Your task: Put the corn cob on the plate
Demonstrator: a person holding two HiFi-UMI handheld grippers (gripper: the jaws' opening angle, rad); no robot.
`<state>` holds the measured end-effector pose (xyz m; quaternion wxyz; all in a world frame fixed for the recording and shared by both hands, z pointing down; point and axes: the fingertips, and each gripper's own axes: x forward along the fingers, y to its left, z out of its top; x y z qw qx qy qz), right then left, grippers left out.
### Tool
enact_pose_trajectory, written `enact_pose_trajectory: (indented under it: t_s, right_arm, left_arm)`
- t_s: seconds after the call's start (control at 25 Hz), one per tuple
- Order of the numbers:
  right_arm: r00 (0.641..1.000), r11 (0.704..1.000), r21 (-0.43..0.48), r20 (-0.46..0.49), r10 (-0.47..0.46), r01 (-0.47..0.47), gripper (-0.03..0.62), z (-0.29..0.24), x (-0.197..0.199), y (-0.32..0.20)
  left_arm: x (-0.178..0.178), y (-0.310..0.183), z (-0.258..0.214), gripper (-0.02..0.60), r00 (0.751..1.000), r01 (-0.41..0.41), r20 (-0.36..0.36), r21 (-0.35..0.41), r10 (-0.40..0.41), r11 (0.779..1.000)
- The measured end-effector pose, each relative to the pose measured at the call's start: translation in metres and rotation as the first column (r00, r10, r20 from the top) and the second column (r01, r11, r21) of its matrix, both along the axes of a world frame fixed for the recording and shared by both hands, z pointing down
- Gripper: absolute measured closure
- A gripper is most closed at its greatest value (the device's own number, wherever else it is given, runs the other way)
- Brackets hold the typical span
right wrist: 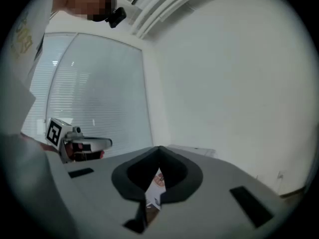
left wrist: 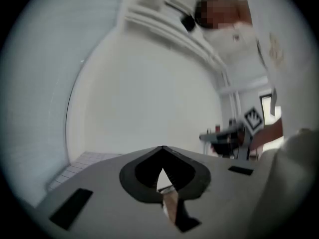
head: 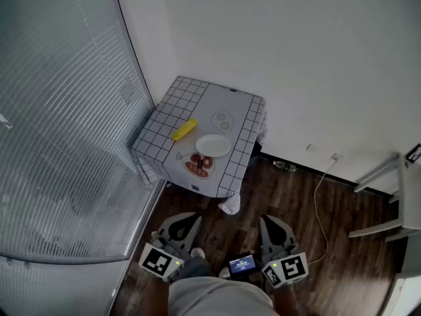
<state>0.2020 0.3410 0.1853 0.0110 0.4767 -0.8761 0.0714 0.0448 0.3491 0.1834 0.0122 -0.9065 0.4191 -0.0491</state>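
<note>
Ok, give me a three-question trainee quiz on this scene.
1. True or false: the corn already lies on the plate.
2. Pick one: the left gripper and right gripper are A) both open, B) both shut and empty, C) both shut on a cup.
3. Fill in: in the head view, the corn lies to the ___ of the plate.

Key: 1 false; 2 B; 3 left.
</note>
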Motion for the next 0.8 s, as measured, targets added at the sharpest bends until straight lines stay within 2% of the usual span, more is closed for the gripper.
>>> enact_pose_trajectory:
  t_s: [0.08, 0.2, 0.32, 0.44, 0.56, 0.8]
  right_arm:
    - [0.999, 0.999, 0.012, -0.019, -0.037, 0.037, 0.588, -0.005, -0.015, 0.015]
    - [0.999, 0.999, 0.012, -0.003, -0.048, 0.048, 0.588, -0.010, -0.026, 0.026]
    - [0.999, 0.999, 0.005, 0.005, -0.045, 0.045, 0.588, -0.010, -0.027, 0.036]
    - [1.000, 0.999, 0.013, 0.005, -0.030, 0.030, 0.588, -0.016, -0.022, 0.042]
    - [0.999, 0.999, 0.033, -0.009, -0.037, 0.037, 0.588, -0.018, -0.019, 0.047]
    - [0.999, 0.999, 0.045, 0.046, -0.028, 0.026, 0.588, -0.021, -0.002, 0.059]
  left_arm:
    - [0.000, 0.021, 0.002, 0.575, 0.996, 0.089, -0.004, -0.023, -0.089, 0.996]
    - [-0.013, 0.032, 0.002, 0.575, 0.975, 0.197, -0.082, -0.092, -0.205, 0.976]
    - [-0.030, 0.038, 0.004, 0.575, 0.952, 0.290, -0.072, -0.104, -0.298, 0.951]
    - [-0.043, 0.047, 0.006, 0.575, 0.939, 0.331, -0.068, -0.089, -0.337, 0.939]
    - [-0.051, 0.054, -0.002, 0.575, 0.936, 0.339, -0.082, -0.051, -0.342, 0.939]
    - [-0.048, 0.057, -0.019, 0.575, 0.928, 0.362, -0.087, -0.013, -0.362, 0.932]
